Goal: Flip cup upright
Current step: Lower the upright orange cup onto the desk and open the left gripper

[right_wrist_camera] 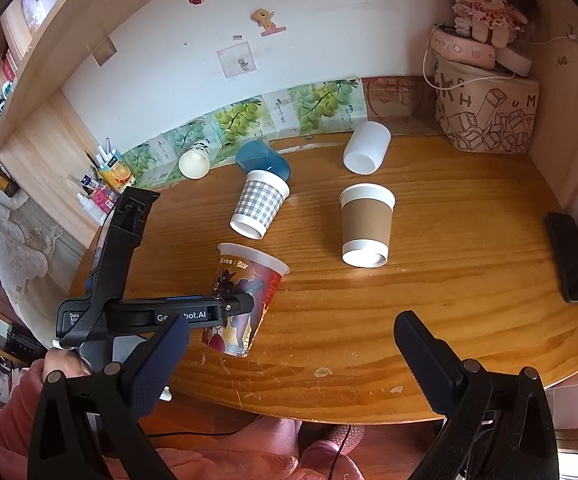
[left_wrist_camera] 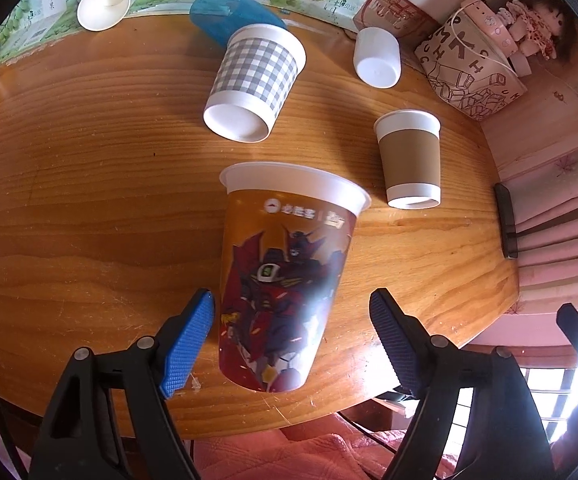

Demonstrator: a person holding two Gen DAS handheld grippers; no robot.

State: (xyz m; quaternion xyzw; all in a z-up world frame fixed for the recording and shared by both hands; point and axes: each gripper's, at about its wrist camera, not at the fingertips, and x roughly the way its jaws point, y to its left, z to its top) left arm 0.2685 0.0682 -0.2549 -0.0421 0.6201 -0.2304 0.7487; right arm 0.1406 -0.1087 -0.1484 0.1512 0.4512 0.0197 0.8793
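A tall cup printed with a red robot (left_wrist_camera: pixel 285 280) lies on its side on the wooden table (left_wrist_camera: pixel 69 200), rim away from me and base toward the front edge. My left gripper (left_wrist_camera: pixel 291 336) is open, its fingers on either side of the cup's lower body, not touching it. The same cup shows in the right wrist view (right_wrist_camera: pixel 249 292), partly behind the left gripper's body. My right gripper (right_wrist_camera: pixel 289 344) is open and empty above the table's front edge (right_wrist_camera: pixel 329 400), to the right of the cup.
A grey checked cup (left_wrist_camera: pixel 255 80), a blue cup (left_wrist_camera: pixel 233 12), a white cup (left_wrist_camera: pixel 377 56), a brown-sleeved cup (left_wrist_camera: pixel 409 160) and a small paper cup (left_wrist_camera: pixel 103 4) lie on the table. A printed box (right_wrist_camera: pixel 489 112) with a doll stands back right. A black phone (right_wrist_camera: pixel 569 256) lies at the right edge.
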